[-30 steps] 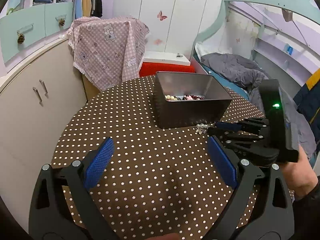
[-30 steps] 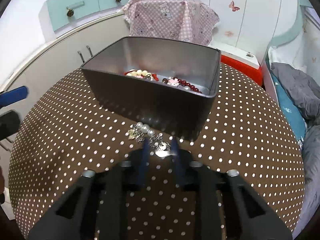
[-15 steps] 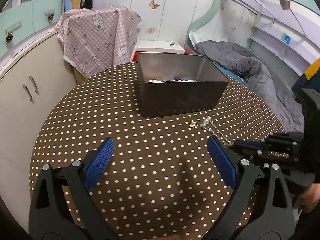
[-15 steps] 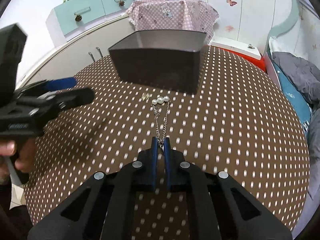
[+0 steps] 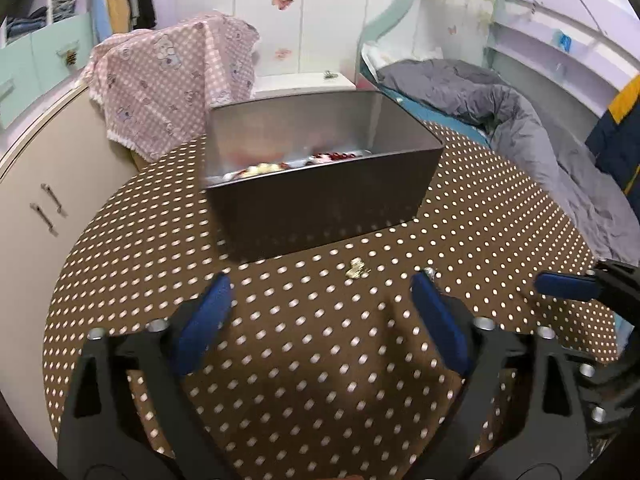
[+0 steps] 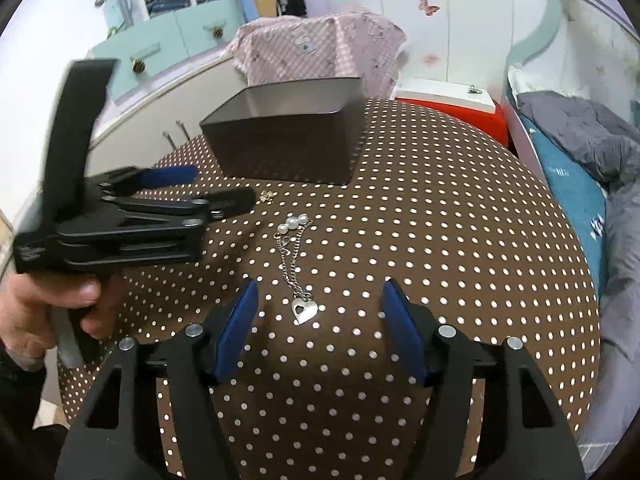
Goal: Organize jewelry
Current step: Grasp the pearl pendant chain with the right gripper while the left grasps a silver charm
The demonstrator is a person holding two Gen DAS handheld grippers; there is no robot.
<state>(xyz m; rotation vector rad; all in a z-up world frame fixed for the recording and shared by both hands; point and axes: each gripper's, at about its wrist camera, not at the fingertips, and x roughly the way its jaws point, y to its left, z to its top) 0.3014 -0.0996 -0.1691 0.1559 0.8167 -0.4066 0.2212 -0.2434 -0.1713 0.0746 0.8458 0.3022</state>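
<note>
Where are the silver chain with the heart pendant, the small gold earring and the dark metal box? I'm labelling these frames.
silver chain with the heart pendant (image 6: pixel 294 264): right wrist view, mid-chain.
small gold earring (image 5: pixel 357 269): left wrist view, its centre.
dark metal box (image 5: pixel 320 208): left wrist view, near outer wall.

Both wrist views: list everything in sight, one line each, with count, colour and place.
Table: one, brown with white dots, under everything.
Box: one, dark grey, far half of the table, beads inside.
Chain: one, silver with pearls and a heart charm, lying stretched out before the right gripper.
Small charm: one, pale gold, on the table near the box.
Pink cloth: one, checked, draped behind the table.
Grey duvet: one, on the bed.
Left gripper: black with blue pads, open, empty.
Right gripper: same colours, open, straddling the heart charm.
</note>
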